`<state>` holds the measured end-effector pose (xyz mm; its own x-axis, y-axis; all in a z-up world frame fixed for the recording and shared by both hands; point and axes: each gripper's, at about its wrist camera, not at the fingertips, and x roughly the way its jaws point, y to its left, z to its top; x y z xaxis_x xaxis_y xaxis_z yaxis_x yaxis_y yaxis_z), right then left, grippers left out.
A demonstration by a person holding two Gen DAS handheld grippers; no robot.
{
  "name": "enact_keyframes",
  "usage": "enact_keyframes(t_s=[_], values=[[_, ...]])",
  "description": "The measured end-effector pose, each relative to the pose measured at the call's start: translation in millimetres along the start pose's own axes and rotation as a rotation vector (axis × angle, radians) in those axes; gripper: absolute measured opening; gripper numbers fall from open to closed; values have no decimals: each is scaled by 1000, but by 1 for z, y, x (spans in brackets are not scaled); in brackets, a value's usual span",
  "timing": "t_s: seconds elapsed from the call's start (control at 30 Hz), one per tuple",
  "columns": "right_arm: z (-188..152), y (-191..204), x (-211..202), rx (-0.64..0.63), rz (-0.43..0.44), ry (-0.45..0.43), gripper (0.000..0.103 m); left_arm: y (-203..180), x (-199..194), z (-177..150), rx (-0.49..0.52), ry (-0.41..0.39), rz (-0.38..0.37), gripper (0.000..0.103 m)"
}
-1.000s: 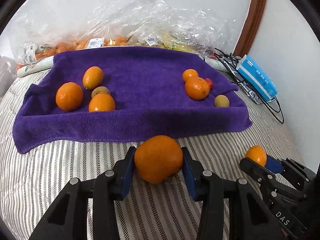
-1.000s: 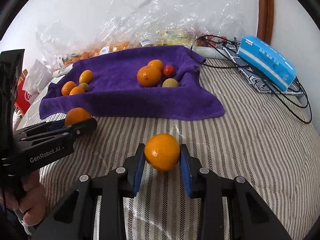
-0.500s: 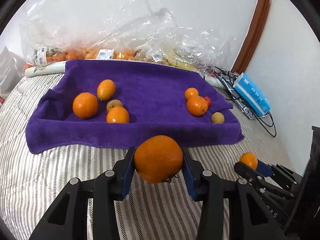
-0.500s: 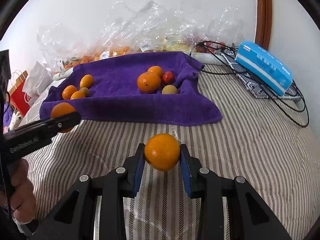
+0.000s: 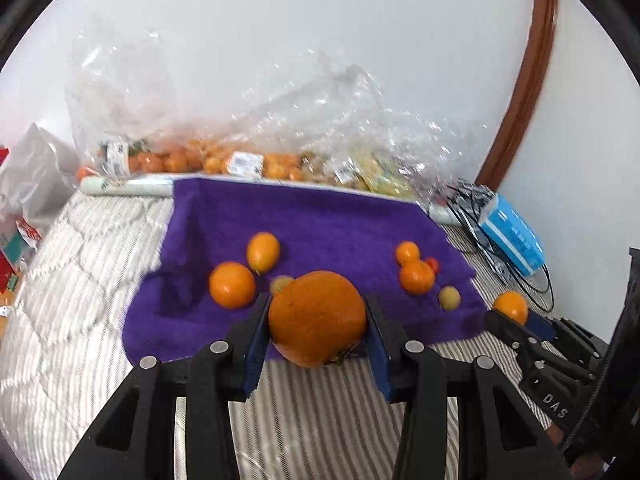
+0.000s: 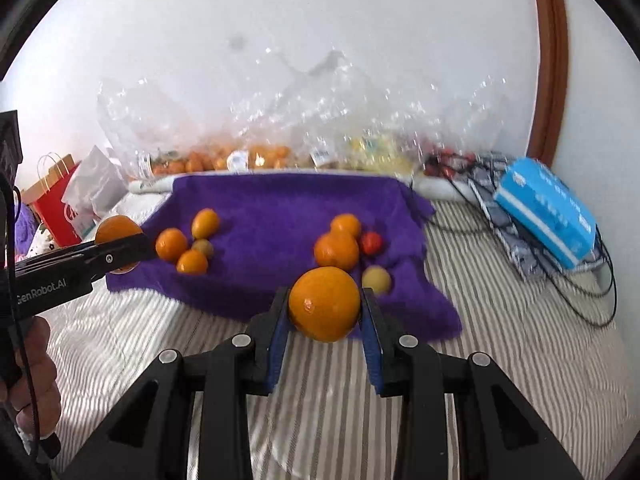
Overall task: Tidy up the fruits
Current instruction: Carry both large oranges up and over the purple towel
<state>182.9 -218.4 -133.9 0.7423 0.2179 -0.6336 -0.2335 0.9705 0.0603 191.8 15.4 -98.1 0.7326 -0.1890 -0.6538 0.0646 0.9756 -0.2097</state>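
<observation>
Clear bags point(image 5: 248, 120) blur the fruit inside

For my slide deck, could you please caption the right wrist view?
Right tongs shut on an orange above the striped bedding, before a purple towel holding sorted fruit.

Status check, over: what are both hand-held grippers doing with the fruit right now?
Left hand-held gripper shut on large orange. Right hand-held gripper shut on smaller orange. Both above striped bedding, short of purple towel. Nothing in the way.
</observation>
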Motion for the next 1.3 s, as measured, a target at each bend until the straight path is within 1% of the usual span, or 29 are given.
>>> enact_keyframes(t_s=[0.3, 0.57, 0.67, 0.73, 0.93, 1.13, 1.23, 1.3], values=[[44, 3, 8, -7, -7, -86, 34, 15, 6, 42, -9, -54, 33, 42], [71, -1, 37, 8, 11, -76, 34, 15, 28, 67, -8, -64, 17, 42], [80, -2, 46, 22, 24, -79, 33, 16, 40, 66, -13, -57, 20, 42], [82, -4, 54, 34, 35, -78, 34, 21, 48, 62, -19, -39, 22, 42], [72, -17, 72, 70, 59, -54, 34, 34, 69, 51, -45, 5, 42, 42], [69, -42, 77, 122, 24, -53, 34, 39, 78, 49, -55, 16, 43, 42], [67, -53, 80, 152, 27, -43, 34, 40, 80, 49, -60, 21, 37, 42], [66, -54, 84, 154, 30, -31, 34, 40, 82, 48, -62, 28, 37, 42]])
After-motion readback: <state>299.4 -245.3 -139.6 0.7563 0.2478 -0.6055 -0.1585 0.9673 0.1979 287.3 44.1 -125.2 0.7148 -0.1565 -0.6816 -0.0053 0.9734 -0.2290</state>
